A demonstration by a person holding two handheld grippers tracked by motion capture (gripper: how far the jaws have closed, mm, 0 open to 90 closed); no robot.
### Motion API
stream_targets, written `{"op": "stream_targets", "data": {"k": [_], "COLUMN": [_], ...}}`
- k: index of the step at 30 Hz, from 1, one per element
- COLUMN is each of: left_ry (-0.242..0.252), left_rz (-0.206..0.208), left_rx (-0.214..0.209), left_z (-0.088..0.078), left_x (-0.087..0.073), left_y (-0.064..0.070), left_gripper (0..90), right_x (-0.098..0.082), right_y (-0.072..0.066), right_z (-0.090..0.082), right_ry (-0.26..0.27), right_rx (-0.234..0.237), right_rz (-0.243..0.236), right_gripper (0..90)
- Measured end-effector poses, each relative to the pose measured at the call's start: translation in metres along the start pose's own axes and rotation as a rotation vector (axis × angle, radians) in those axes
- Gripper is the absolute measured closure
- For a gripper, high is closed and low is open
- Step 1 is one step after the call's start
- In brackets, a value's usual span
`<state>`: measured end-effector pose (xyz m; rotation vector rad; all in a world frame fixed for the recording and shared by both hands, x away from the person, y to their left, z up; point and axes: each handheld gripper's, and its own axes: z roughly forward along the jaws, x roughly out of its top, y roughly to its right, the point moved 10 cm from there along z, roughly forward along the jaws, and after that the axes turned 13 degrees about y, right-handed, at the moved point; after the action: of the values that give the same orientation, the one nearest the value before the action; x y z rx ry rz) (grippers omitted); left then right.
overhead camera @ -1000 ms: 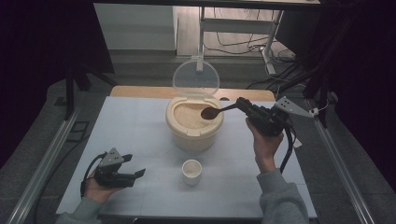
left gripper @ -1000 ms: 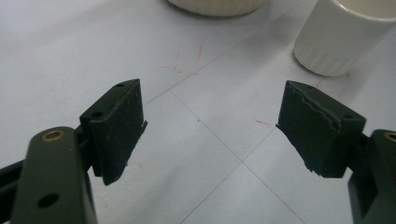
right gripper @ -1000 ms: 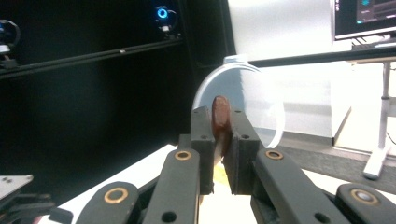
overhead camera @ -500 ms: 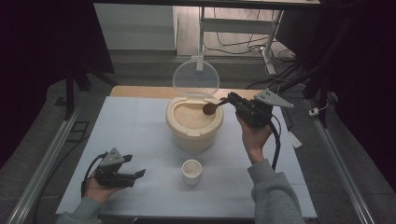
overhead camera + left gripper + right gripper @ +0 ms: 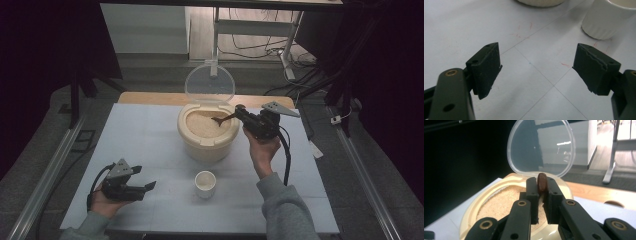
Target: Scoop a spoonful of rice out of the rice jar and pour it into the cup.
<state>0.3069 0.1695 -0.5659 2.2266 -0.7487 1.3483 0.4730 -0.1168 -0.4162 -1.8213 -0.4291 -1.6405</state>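
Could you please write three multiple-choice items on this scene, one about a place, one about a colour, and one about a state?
1. Where does the small white cup stand?
A. inside the rice container
B. on the table, in front of the rice container
C. in the left gripper

2. What colour is the spoon?
A. brown
B. white
C. blue

3. How is the container's clear lid?
A. shut flat
B. lying on the table
C. raised upright

Answers:
1. B, the high view shows it on the table, nearer the person.
2. A, the right gripper clamps its brown handle.
3. C, it stands up behind the rice.
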Motion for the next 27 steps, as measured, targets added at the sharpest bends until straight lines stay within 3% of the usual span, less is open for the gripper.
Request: {"op": "stream_targets", "data": {"k": [2, 3, 6, 11, 15, 16, 19, 23, 27], "left_ry": [-0.001, -0.002, -0.002, 0.0, 0.0, 0.0, -0.001, -0.001, -0.002], "left_rz": [0.0, 0.003, 0.004, 0.001, 0.002, 0.002, 0.002, 0.003, 0.006], "left_rx": [0.0, 0.0, -0.001, 0.001, 0.001, 0.001, 0.001, 0.002, 0.002], "left_z": [0.0, 0.0, 0.0, -0.001, -0.001, -0.001, -0.001, -0.001, -0.001], "left_x": [0.0, 0.0, 0.0, 0.0, 0.0, 0.0, -0.001, -0.001, 0.0], "left_y": [0.0, 0.001, 0.001, 0.001, 0.001, 0.001, 0.0, 0.001, 0.001], "left_gripper": [21.8, 21.8, 21.8, 21.8, 21.8, 21.9, 21.9, 21.9, 21.9], "right_x": [-0.001, -0.003, -0.005, -0.005, -0.006, -0.006, -0.01, -0.01, -0.009], "right_y": [0.0, 0.0, -0.001, 0.002, 0.01, 0.01, 0.014, 0.016, 0.015], "right_z": [0.0, 0.001, 0.002, 0.002, 0.0, 0.0, -0.004, -0.007, -0.008], "right_ry": [-0.001, -0.006, -0.007, -0.01, -0.002, -0.002, 0.01, 0.02, 0.019], "right_rx": [0.002, 0.008, 0.011, -0.002, -0.012, -0.012, -0.008, -0.008, -0.003], "right_rz": [0.023, 0.068, 0.129, 0.176, 0.283, 0.283, 0.355, 0.407, 0.426], "right_gripper": [82.6, 82.3, 81.6, 81.6, 82.0, 82.0, 81.9, 82.2, 82.4]}}
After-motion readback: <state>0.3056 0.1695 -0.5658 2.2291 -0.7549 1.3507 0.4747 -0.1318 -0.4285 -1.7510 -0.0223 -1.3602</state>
